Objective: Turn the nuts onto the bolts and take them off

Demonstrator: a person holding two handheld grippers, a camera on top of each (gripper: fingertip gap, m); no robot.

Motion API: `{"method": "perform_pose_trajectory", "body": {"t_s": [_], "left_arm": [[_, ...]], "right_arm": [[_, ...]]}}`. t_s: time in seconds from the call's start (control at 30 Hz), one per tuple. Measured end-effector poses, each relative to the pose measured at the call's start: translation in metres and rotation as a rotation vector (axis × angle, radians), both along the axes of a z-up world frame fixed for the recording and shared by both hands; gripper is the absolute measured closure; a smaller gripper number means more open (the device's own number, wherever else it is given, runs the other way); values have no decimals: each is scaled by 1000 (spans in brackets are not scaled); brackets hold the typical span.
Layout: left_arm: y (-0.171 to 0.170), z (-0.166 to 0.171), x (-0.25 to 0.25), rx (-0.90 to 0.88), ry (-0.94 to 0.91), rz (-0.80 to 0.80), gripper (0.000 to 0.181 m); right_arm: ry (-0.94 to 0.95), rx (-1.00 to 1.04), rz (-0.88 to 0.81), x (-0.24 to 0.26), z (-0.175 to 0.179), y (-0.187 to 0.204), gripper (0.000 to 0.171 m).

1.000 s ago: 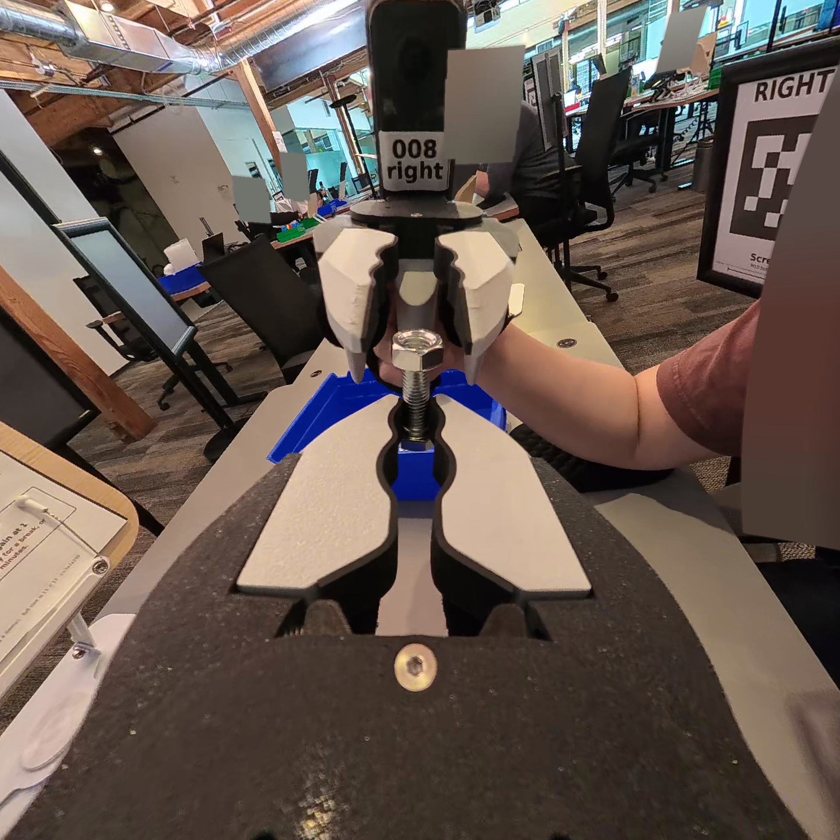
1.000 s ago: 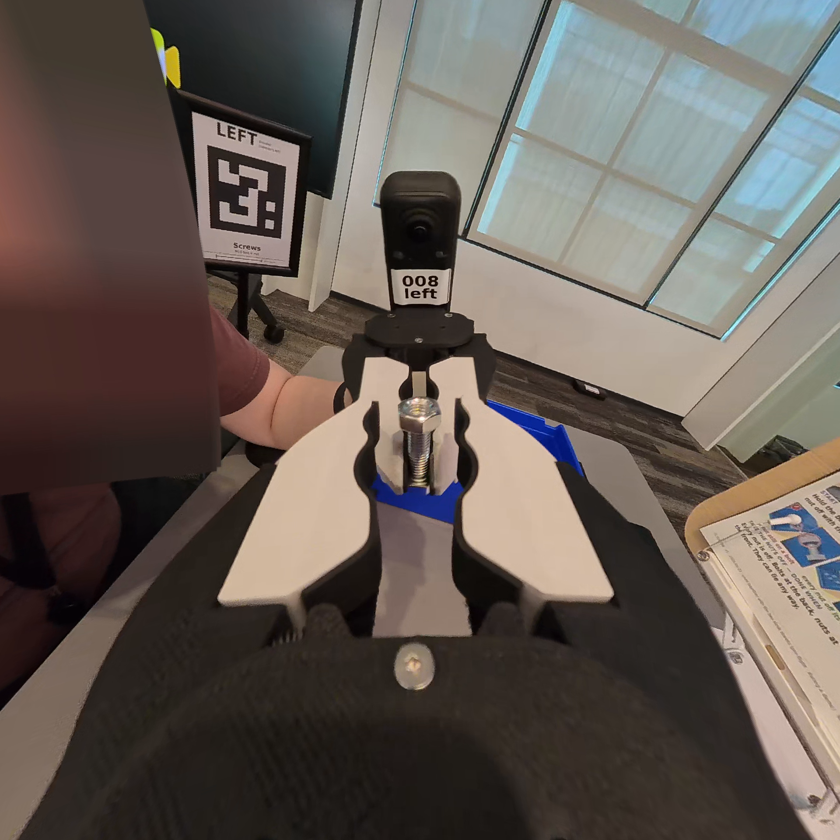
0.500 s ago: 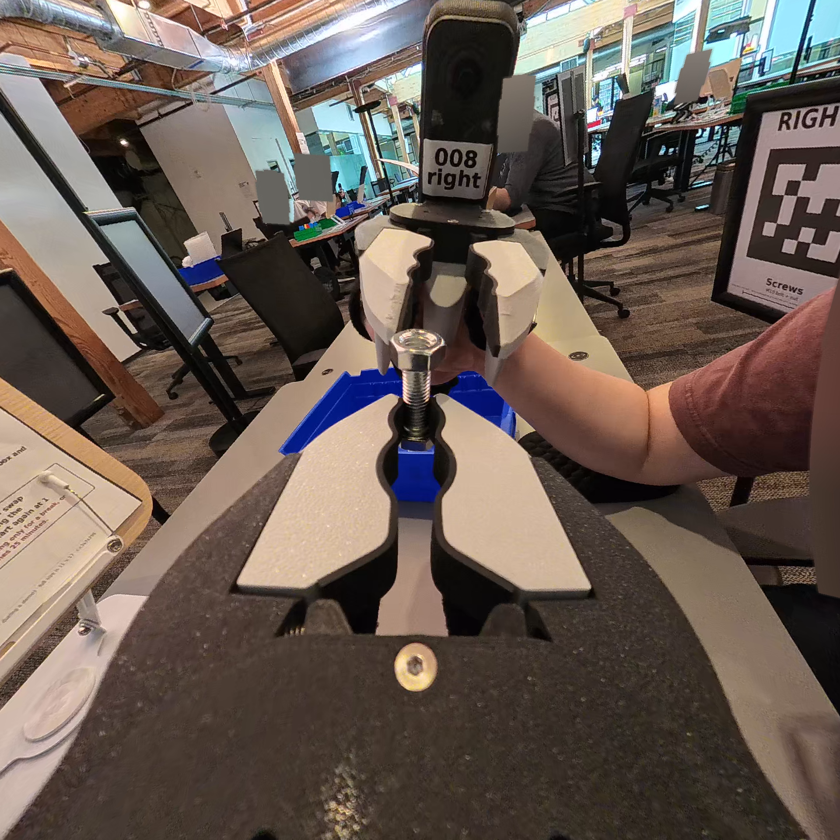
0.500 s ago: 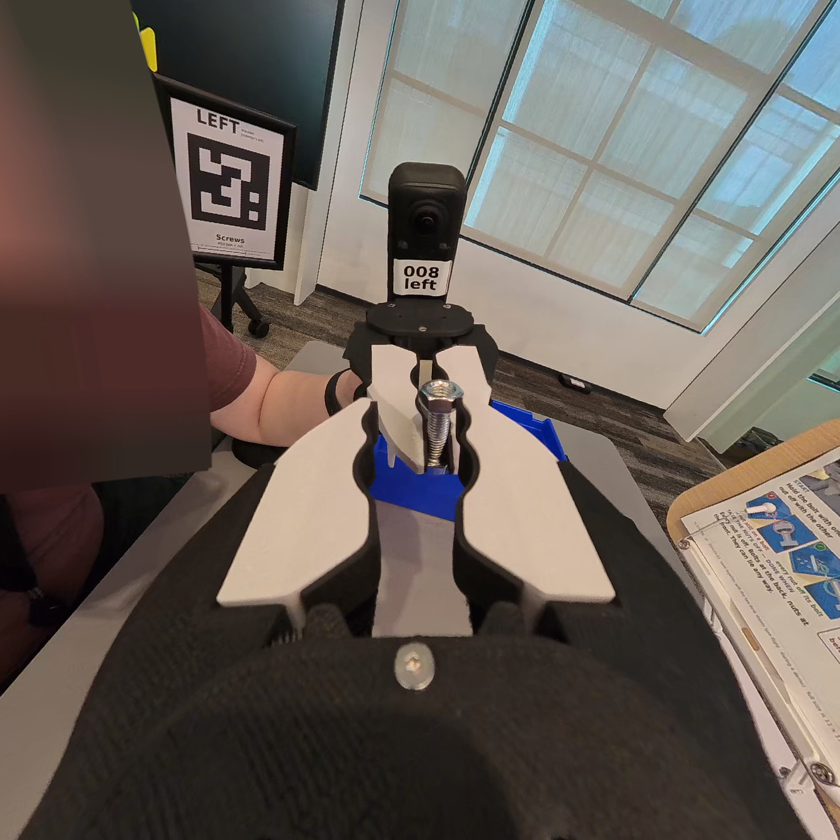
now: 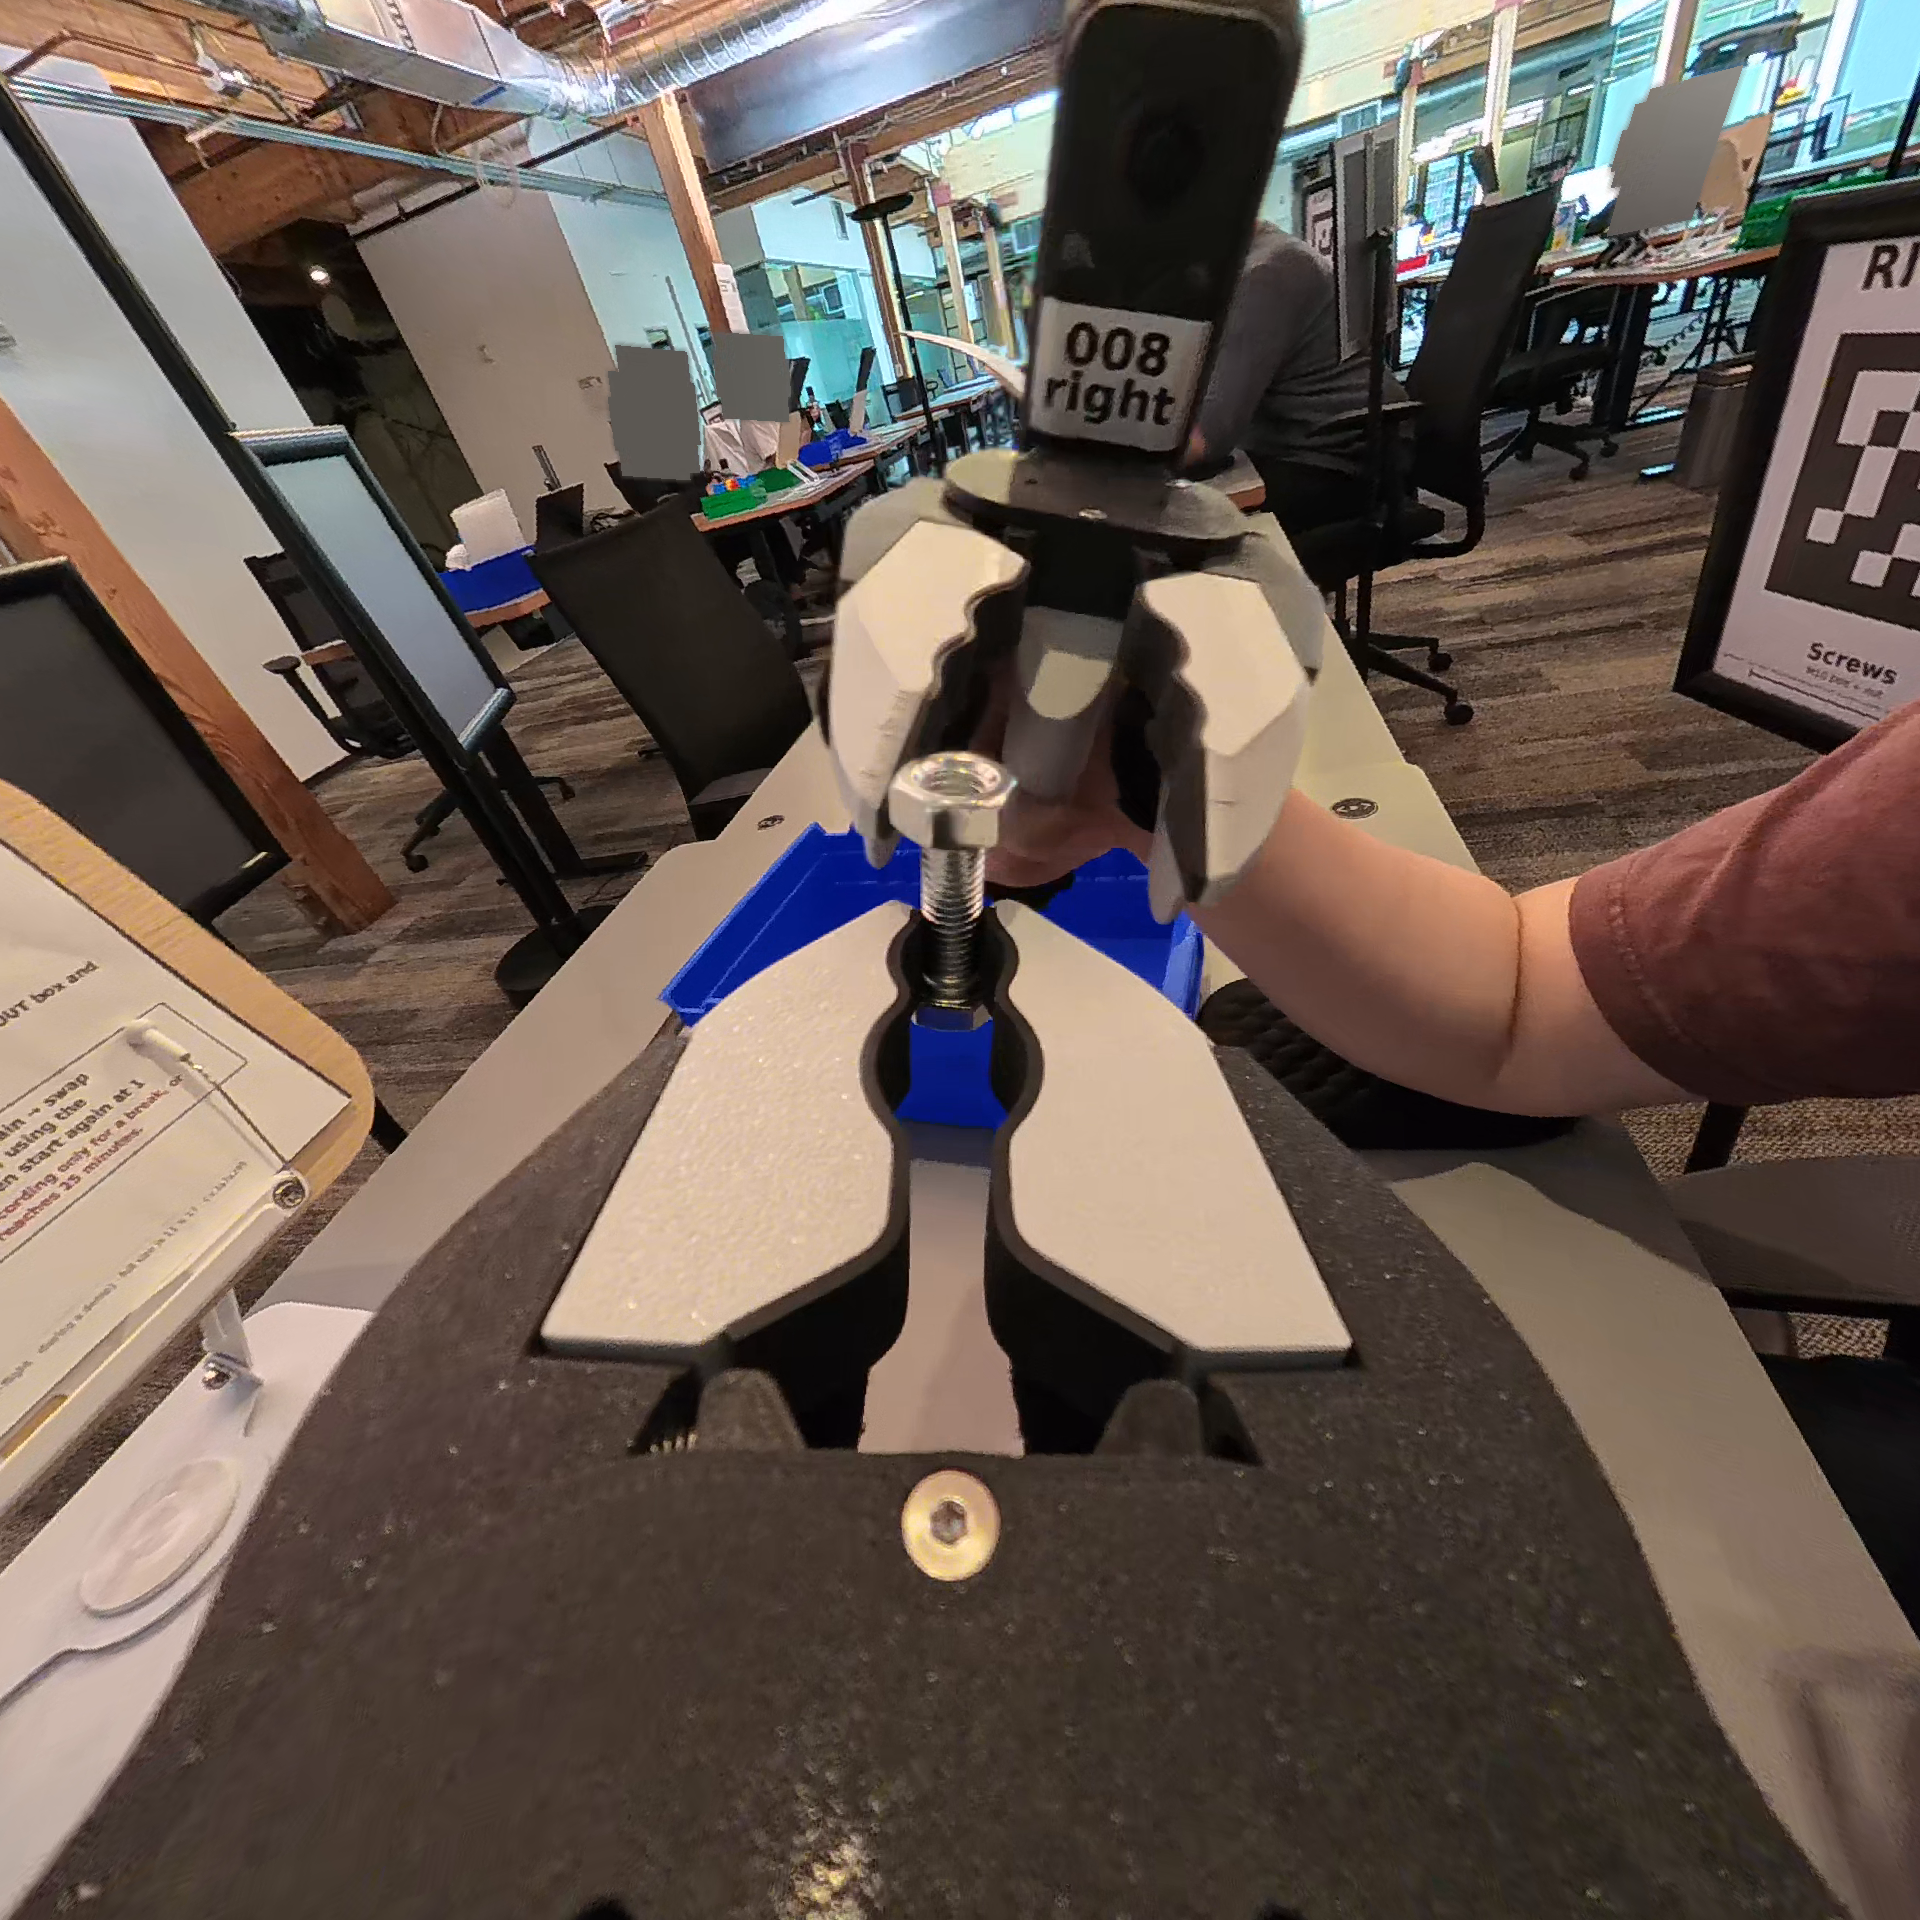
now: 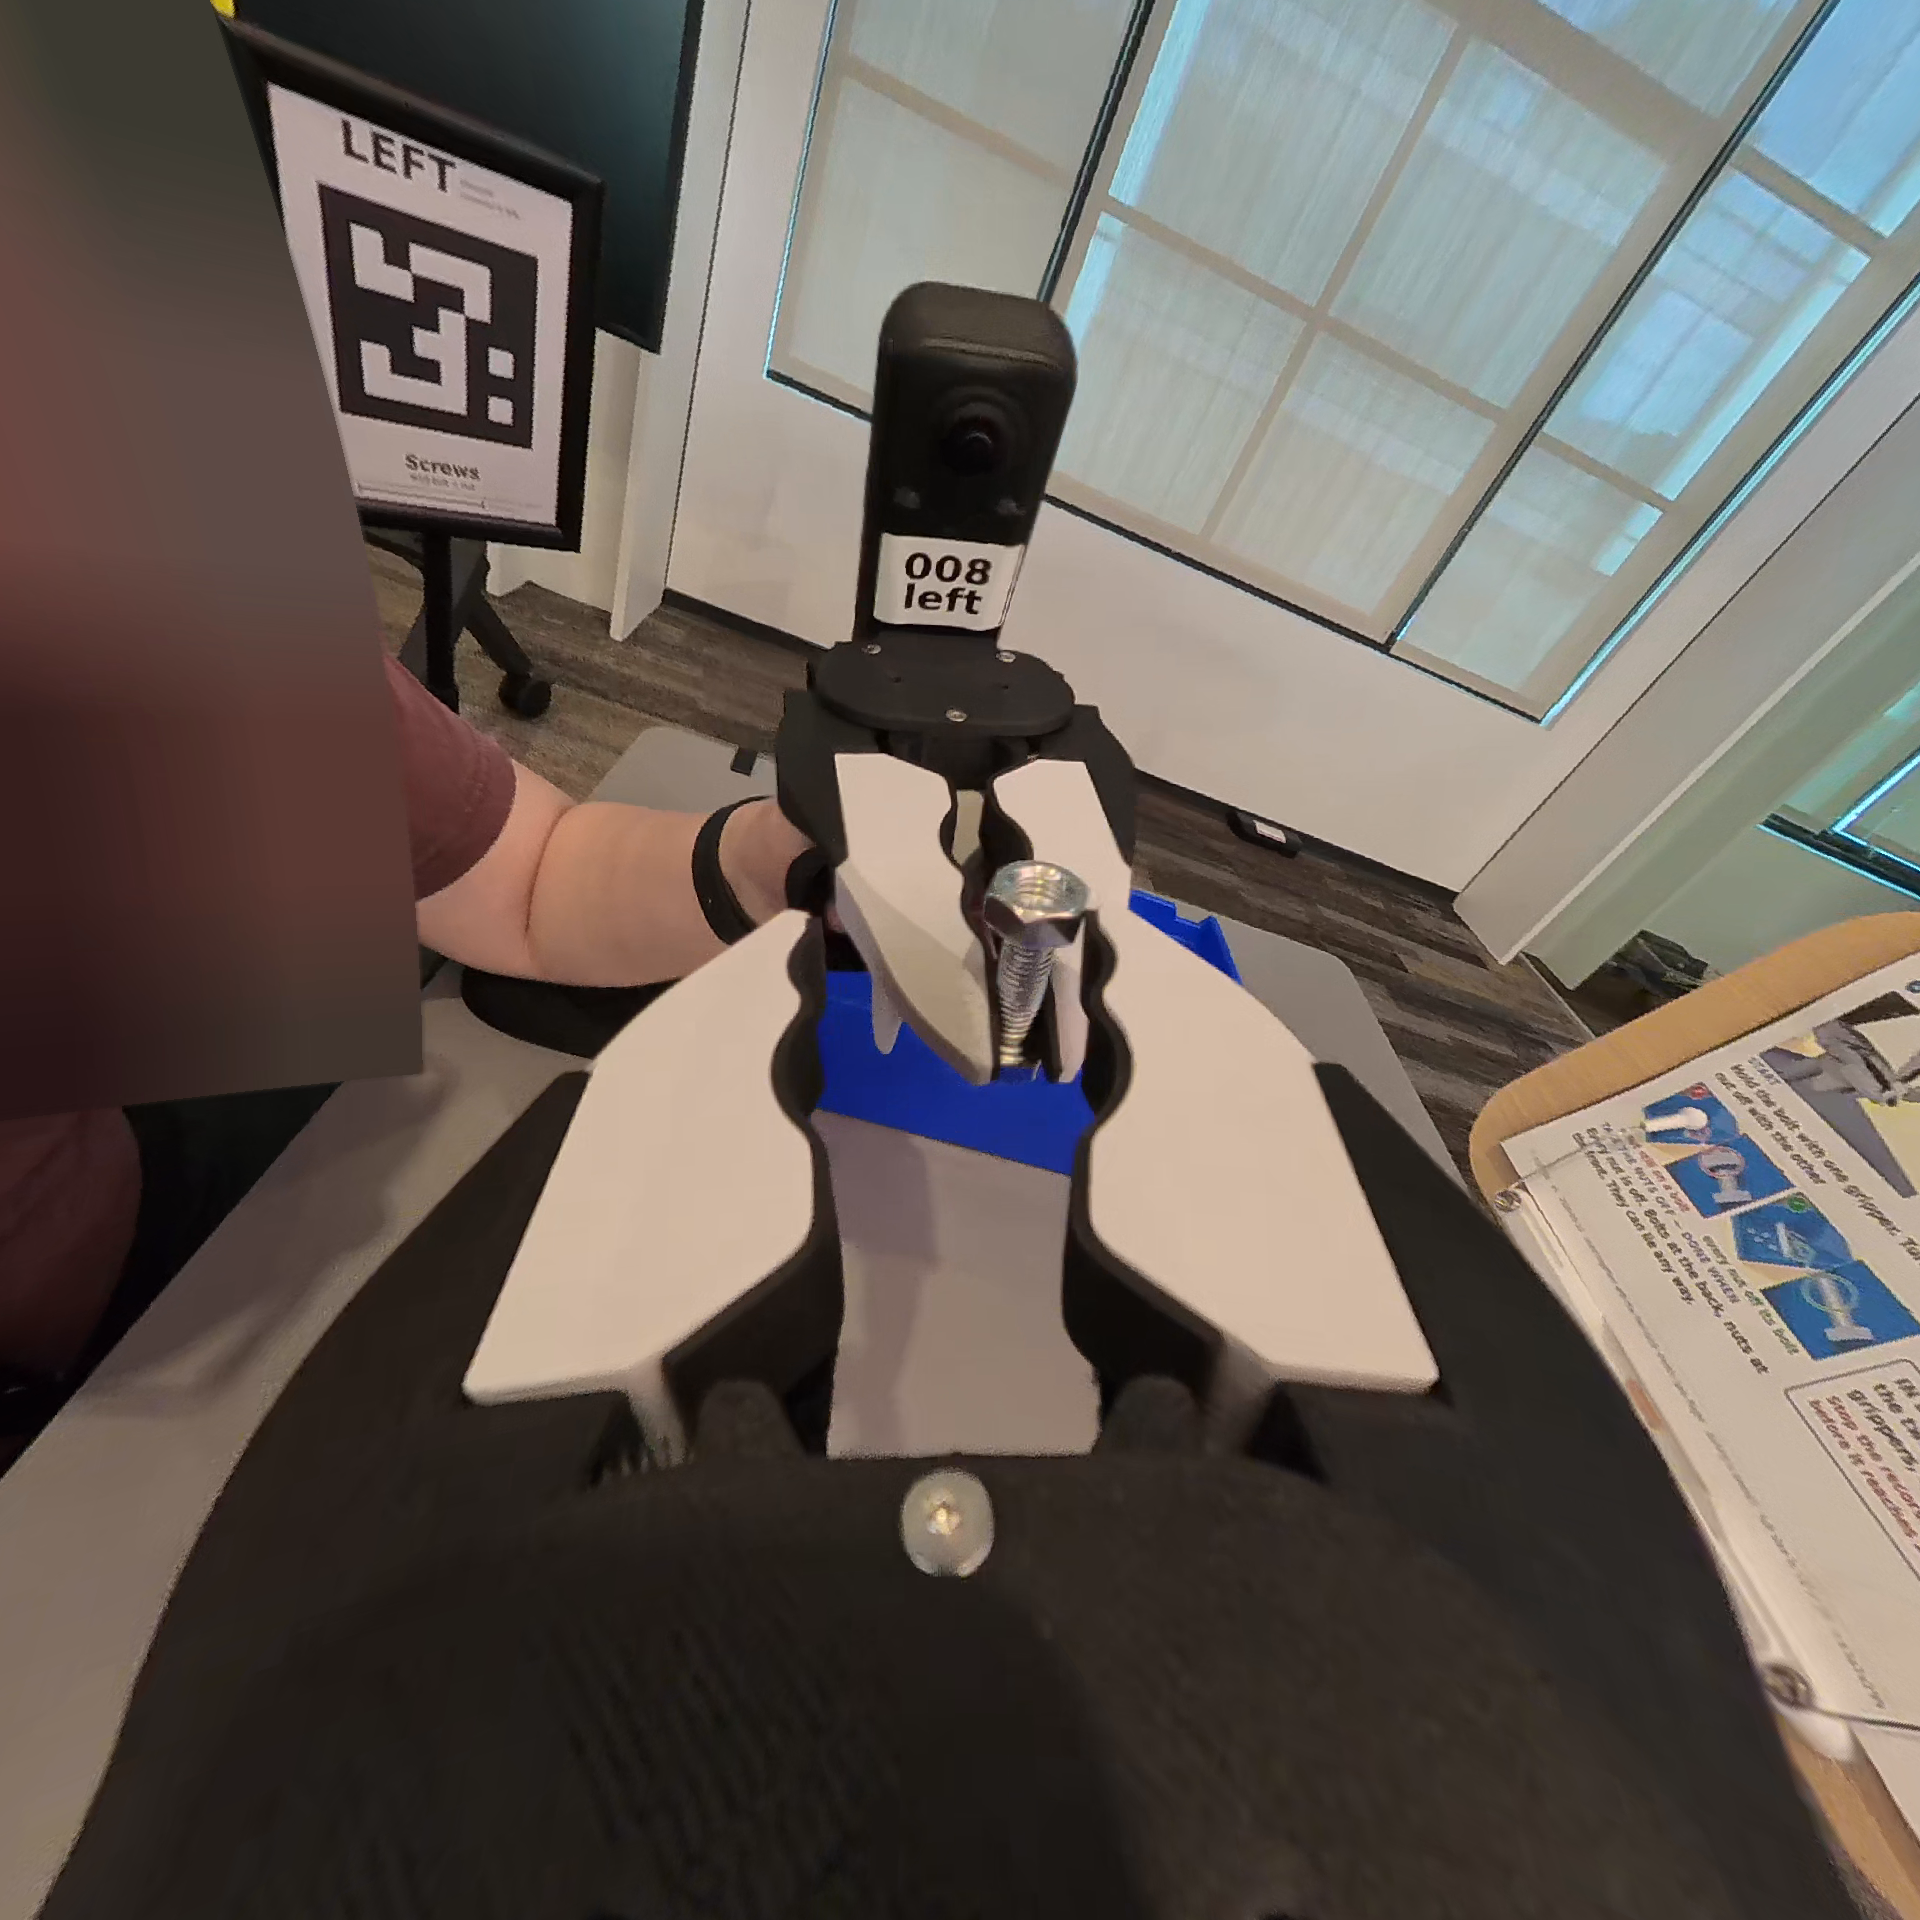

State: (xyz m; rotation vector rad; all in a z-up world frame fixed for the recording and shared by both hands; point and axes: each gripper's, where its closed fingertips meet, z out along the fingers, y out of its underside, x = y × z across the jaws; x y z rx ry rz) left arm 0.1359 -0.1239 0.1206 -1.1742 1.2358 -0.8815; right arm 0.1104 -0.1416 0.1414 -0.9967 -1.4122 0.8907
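Gripping bolt [image 5: 948,935] upright by its lower end in my left gripper [image 5: 948,997] | right gripper [image 5: 1039,831] spread wide beside nut [image 5: 951,805] | steel: rigid, slick; I am judging the nut's flats the best hold.

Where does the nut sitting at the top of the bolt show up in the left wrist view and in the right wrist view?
Left wrist view: the nut sits just above centre, atop the bolt, in front of the right gripper.
Right wrist view: the nut sits centre, slightly right, between the left gripper fingers.
Shared landmark: the blue bin behind and below the bolt.
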Motion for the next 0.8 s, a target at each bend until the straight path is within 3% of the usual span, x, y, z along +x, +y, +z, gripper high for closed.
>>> {"method": "perform_pose_trajectory", "body": {"t_s": [0.23, 0.43, 0.6, 0.8], "left_arm": [[10, 3, -7, -44, -20, 30, 172], [7, 0, -3, -30, -4, 24, 172], [14, 6, -10, -83, -43, 42, 172], [10, 3, -7, -74, -27, 25, 172]], "right_arm": [[19, -11, -35, 6, 5, 6, 124], [16, -20, -21, -6, 1, 3, 114], [14, 13, -29, 3, 6, 0, 126], [90, -38, -55, -2, 14, 8, 109]]}}
